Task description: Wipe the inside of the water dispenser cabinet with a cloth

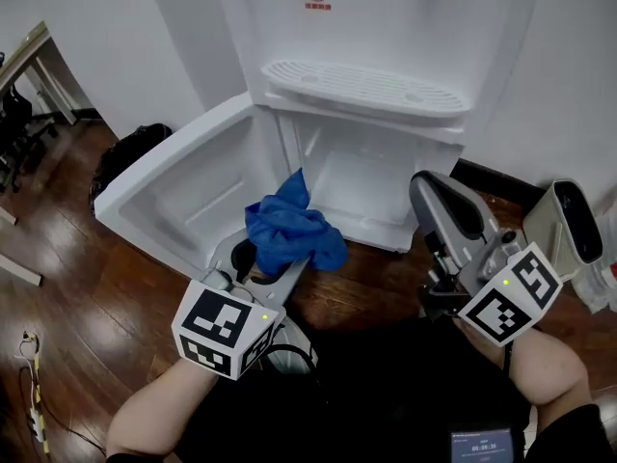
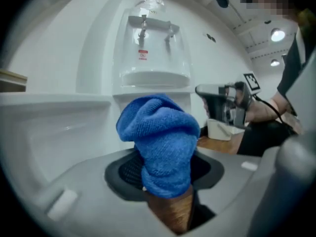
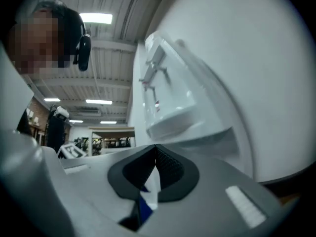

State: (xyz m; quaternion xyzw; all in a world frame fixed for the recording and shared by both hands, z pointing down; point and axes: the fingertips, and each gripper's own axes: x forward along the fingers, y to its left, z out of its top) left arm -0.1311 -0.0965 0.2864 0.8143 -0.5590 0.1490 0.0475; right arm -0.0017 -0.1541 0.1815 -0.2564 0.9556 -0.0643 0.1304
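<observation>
Dark wooden floor [image 1: 87, 287]; white water dispenser [image 1: 386, 27] with its lower cabinet [image 1: 362, 177] open and the door [image 1: 183, 186] swung to your left. Your left tongs [image 2: 165, 181] are clamped on the blue cloth [image 1: 289, 230], which is bunched above the pads. It sits just in front of the cabinet mouth, not yet inside. Your right tongs [image 3: 155, 157] are closed on nothing, off to the right.

Step in hand, as judged: bringing the cloth to the cabinet. The next move calls for pushing it forward and down onto an inner wall.

Only the head view shows the cabinet interior. The left gripper view shows the grip itself and the taps [image 2: 155, 26].
</observation>
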